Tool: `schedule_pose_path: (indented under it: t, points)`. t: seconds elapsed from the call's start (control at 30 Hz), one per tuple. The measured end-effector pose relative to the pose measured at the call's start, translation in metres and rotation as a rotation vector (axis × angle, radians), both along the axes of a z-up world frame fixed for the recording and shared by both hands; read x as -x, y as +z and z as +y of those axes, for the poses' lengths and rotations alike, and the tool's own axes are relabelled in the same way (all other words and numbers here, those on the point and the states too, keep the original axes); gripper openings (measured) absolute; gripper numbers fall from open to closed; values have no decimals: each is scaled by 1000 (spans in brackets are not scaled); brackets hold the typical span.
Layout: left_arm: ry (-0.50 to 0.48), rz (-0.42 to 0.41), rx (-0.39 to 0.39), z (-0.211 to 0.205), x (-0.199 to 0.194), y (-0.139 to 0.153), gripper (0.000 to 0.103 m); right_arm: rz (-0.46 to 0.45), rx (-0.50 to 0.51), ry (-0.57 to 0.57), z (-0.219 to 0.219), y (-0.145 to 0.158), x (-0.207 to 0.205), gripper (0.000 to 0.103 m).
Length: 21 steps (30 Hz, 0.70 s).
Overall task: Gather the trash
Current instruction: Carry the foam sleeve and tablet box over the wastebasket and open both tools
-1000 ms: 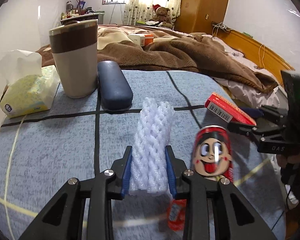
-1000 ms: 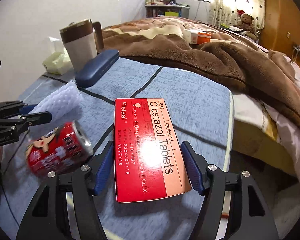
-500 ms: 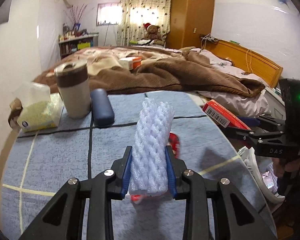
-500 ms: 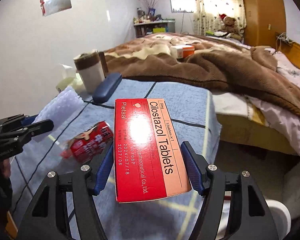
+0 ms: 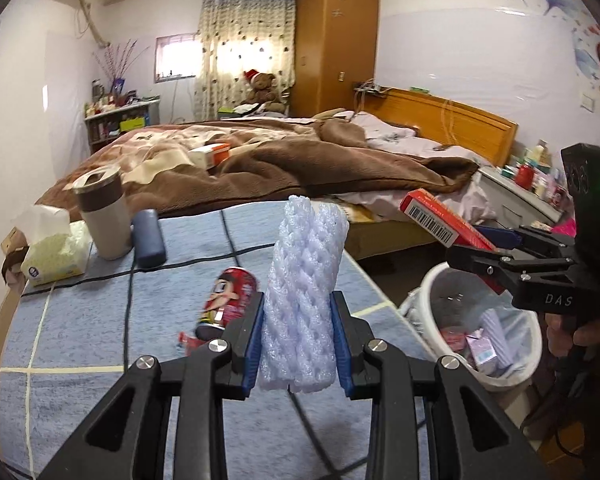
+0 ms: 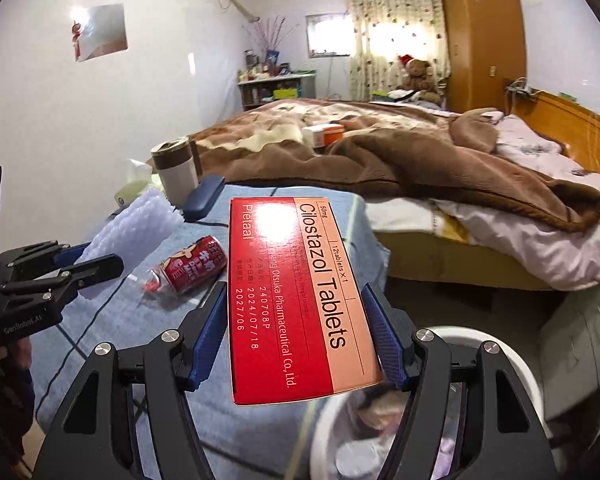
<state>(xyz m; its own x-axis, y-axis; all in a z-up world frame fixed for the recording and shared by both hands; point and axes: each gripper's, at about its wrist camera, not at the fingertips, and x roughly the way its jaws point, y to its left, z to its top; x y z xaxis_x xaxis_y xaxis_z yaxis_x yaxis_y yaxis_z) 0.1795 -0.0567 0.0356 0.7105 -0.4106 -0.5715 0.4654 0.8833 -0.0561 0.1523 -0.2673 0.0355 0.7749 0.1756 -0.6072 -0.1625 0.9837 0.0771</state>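
White foam netting is clamped in the left gripper; the right gripper grips the red tablet box above the part-filled bin. The can remains uncollected on the table.

White walls are lit by a curtained window (daylight glows through); a wooden wardrobe is set beside an unmade bed.

Bright daylight through the curtained window, box glare, fisheye-bent edges, blurred can.
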Motion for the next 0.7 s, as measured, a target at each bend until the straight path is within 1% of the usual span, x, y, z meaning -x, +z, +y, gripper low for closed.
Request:
schedule_pose_path:
  t: [0.17, 0.4, 0.5, 0.7]
  points:
    - [-48, -11, 3, -21, 19, 3, 32, -23, 27, -72, -10, 5, 28, 68]
    - [-120, -38, 11, -58, 41, 8, 32, -45, 38, -194, -34, 7, 62, 68]
    - [-155, -30, 15, -77, 46, 6, 32, -46, 50, -261, -46, 5, 75, 68]
    - [-232, -1, 15, -114, 53, -3, 32, -12, 43, -363, -69, -8, 85, 68]
